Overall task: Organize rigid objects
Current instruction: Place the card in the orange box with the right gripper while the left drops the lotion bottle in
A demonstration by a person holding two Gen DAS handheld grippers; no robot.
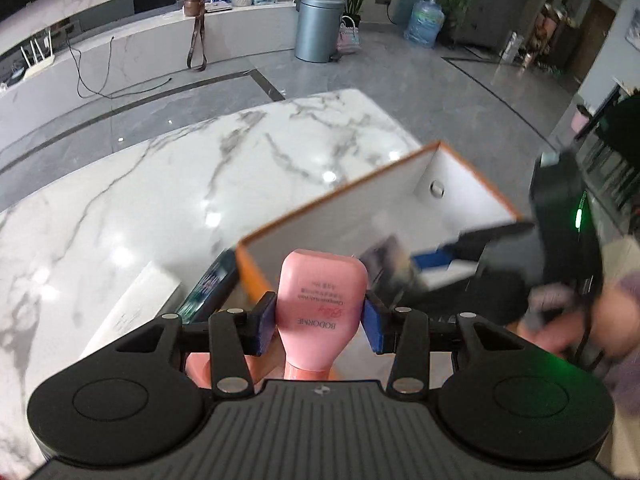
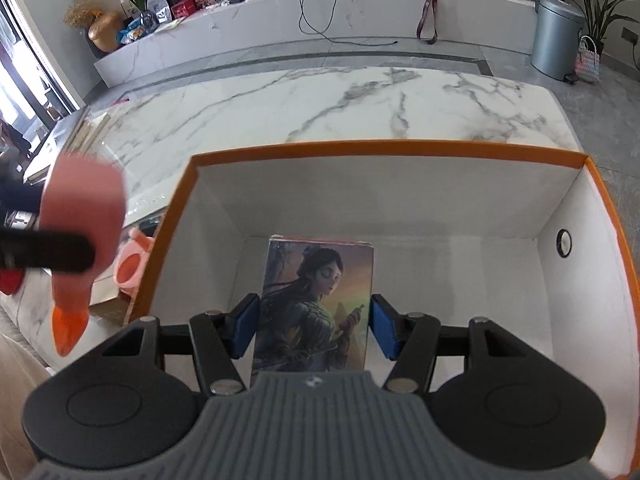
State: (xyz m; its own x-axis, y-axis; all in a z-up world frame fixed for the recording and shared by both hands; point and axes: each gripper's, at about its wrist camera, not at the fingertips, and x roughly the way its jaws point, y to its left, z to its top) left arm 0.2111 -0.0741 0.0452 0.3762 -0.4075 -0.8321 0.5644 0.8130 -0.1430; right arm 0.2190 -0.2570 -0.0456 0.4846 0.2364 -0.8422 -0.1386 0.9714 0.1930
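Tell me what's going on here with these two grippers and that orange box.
A person is packing items into an orange-rimmed box on a marble table. The right gripper is inside the box with an illustrated card box between its pads; whether it is squeezing or has let go is unclear. The left gripper is clamped on a pink bottle held just outside the box's near corner, not yet inside.
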